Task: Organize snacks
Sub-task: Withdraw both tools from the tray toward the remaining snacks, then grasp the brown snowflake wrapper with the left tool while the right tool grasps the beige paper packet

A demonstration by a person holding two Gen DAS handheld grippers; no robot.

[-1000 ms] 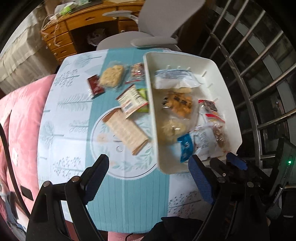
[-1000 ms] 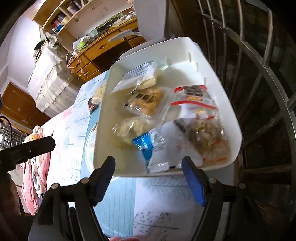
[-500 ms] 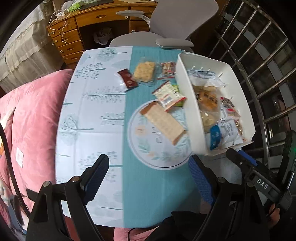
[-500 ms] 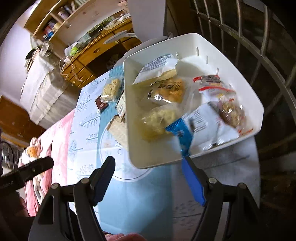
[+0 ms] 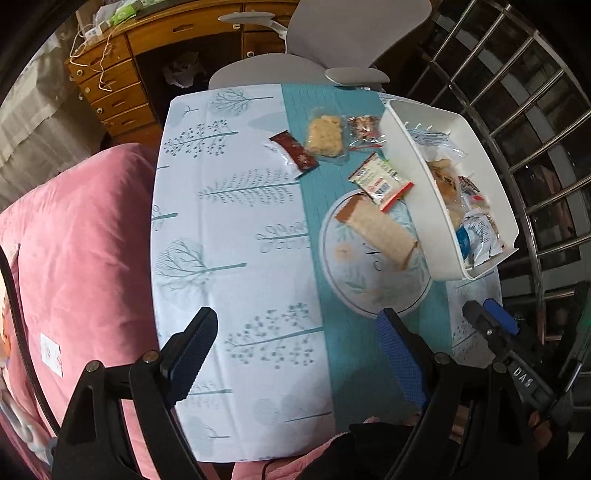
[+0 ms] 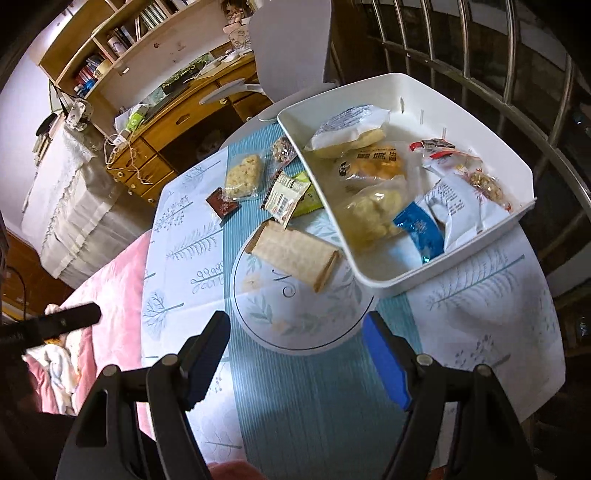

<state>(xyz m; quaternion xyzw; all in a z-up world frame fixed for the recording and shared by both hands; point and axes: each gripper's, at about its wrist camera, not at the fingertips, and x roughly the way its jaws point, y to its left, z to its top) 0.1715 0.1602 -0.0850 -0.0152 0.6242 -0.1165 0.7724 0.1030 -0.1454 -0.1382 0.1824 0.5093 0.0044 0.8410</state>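
Snacks (image 6: 295, 254) beside tray (image 6: 480, 92) (table's right edge) | left cloth bare | left gripper (image 5: 295, 354), right gripper (image 6: 295, 358): fingers spread, empty

A round table (image 5: 229, 258) wears a white cloth printed with grey-blue trees and a teal band down the middle. Behind it stands a grey office chair (image 5: 332, 33) with armrests. Farther back, a wooden desk (image 6: 173, 122) with drawers carries loose cables and clutter, and above it a wooden shelf (image 6: 122, 40) holds books. To the left of the desk, a pale cloth (image 6: 62, 199) covers a piece of furniture. A pink blanket (image 5: 74, 266) lies beside the table on the left. Metal bars (image 5: 517, 122) curve along the right, dark behind them. The wall (image 6: 22, 99) is pale; light over the table is soft.
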